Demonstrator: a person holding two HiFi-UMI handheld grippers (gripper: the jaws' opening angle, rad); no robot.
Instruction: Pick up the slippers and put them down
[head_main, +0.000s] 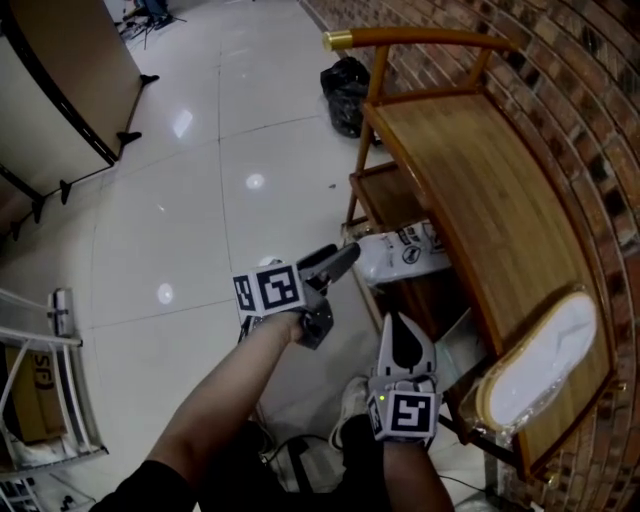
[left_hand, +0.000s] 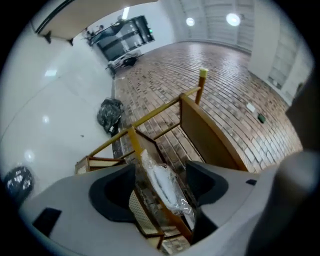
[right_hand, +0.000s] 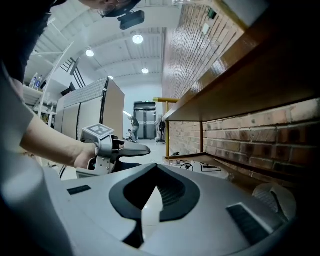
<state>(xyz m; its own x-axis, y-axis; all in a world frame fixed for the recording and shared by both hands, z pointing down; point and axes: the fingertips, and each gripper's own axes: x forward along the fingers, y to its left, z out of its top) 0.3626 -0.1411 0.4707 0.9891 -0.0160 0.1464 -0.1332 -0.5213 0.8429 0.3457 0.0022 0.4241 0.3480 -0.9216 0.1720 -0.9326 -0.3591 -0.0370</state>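
One white slipper in a clear plastic bag lies on the bamboo top of the wooden rack, near its close end. In the left gripper view the same bagged slipper shows far off between the jaws. My left gripper hovers in front of the rack, rolled on its side, open with nothing in it. My right gripper sits lower, beside the rack's lower shelf, with its jaws together and empty. From the right gripper view the left gripper is seen ahead.
White printed bags lie on the rack's lower shelf. A black rubbish bag sits on the floor past the rack's far end. The brick wall runs behind it. A board on feet and a metal cart stand at the left.
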